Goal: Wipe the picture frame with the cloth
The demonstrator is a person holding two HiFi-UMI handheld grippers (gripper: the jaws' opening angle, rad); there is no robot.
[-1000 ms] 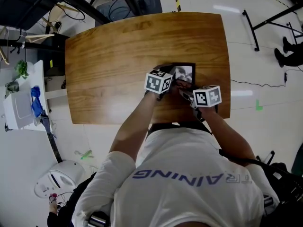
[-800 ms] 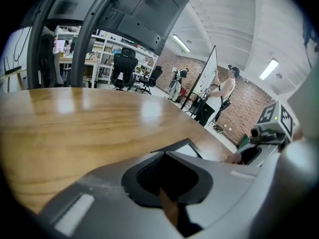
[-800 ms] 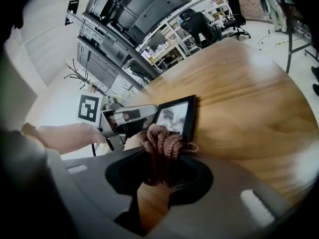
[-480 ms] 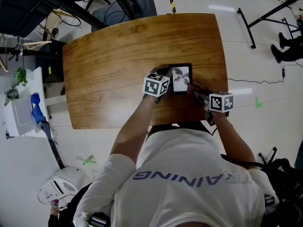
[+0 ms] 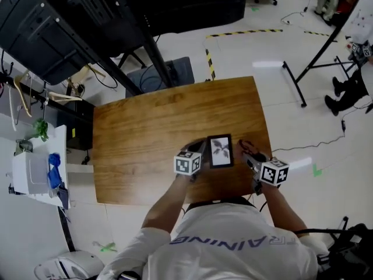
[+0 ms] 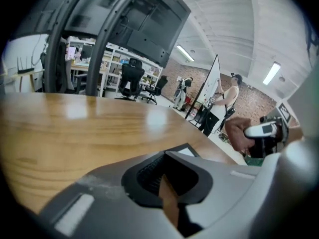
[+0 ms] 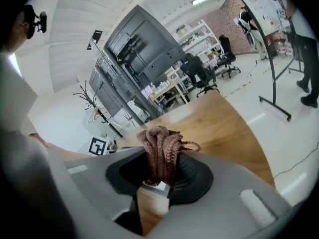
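Note:
The black picture frame [image 5: 221, 151] lies on the wooden table [image 5: 151, 139] near its front edge, its photo facing up. My left gripper [image 5: 201, 147] is shut with its tips against the frame's left edge; in the left gripper view the frame's corner [image 6: 185, 151] shows just past the closed jaws [image 6: 162, 176]. My right gripper [image 5: 247, 150] is to the right of the frame and apart from it, shut on a bunched brown knitted cloth [image 7: 160, 151]. The cloth [image 5: 247, 146] sticks out past the fingertips [image 7: 157, 183].
A white side cart [image 5: 32, 171] with a blue item stands left of the table. A dark rack [image 5: 87, 16] and a dark chair base [image 5: 166, 74] are behind the table. A black stand leg [image 5: 297, 86] and a person's feet [image 5: 341, 86] are at the right.
My right gripper with the cloth has moved off the frame to its right, so the photo now shows whole. The head view has pulled back. The left gripper stayed at the frame's left edge.

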